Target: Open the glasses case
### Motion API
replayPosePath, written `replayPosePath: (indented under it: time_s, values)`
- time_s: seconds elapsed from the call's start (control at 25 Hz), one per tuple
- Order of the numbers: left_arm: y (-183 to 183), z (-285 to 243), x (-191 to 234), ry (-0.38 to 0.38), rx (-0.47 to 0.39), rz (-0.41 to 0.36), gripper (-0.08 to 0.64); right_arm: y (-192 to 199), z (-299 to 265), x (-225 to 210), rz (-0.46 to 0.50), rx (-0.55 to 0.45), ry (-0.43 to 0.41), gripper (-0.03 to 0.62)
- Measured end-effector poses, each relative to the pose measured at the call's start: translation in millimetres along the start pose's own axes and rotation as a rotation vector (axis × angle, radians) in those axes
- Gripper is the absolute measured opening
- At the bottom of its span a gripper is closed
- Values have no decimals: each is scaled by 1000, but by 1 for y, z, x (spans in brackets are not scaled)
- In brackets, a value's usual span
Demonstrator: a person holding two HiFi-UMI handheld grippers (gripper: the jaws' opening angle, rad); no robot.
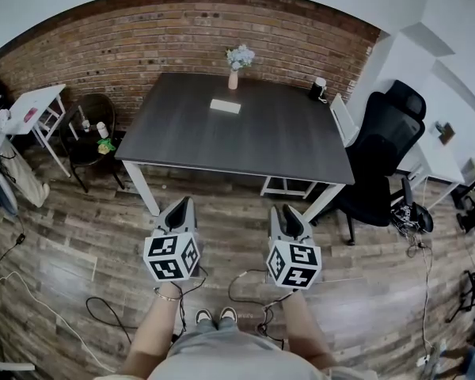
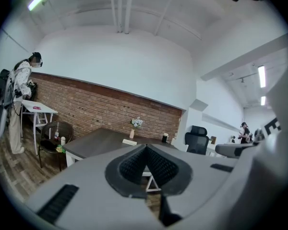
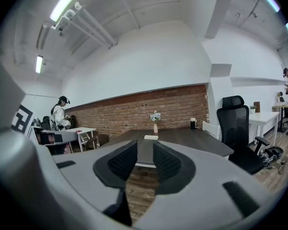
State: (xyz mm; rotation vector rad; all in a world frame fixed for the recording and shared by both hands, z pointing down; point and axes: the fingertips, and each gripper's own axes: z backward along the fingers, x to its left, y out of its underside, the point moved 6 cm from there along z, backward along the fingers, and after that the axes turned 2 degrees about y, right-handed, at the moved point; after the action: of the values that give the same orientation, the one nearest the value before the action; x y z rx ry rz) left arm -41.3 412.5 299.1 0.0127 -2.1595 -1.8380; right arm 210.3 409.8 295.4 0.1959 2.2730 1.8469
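The glasses case is a pale flat box that lies shut toward the far side of the dark table. It shows small in the left gripper view and in the right gripper view. Both grippers hang over the wooden floor, well short of the table's near edge. My left gripper has its ribbed pads meeting at the tips, with nothing held. On the other side, my right gripper stands open with a clear gap and nothing between its pads.
A vase of flowers and a black cup stand at the table's far edge. A black office chair is at the table's right. A round dark chair and a white side table stand left. Cables trail by my feet.
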Motion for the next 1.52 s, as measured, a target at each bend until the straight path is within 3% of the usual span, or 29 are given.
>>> replayPosePath:
  time_s: [0.32,0.92,1.2,1.52]
  values:
    - [-4,4,17,-12,-11,0,-2,-3,-3,11,15,-18,35,183]
    - [0,2,65,1,23,16,-2,8,-16,36,11,29,76,163]
    - [2,-32,82,-19,37,13,-2,10,-59,28,-26,34,84,141]
    - [-21,-103,96,-40,10,-2,-2,-10,-138,8,-27,33,62,135]
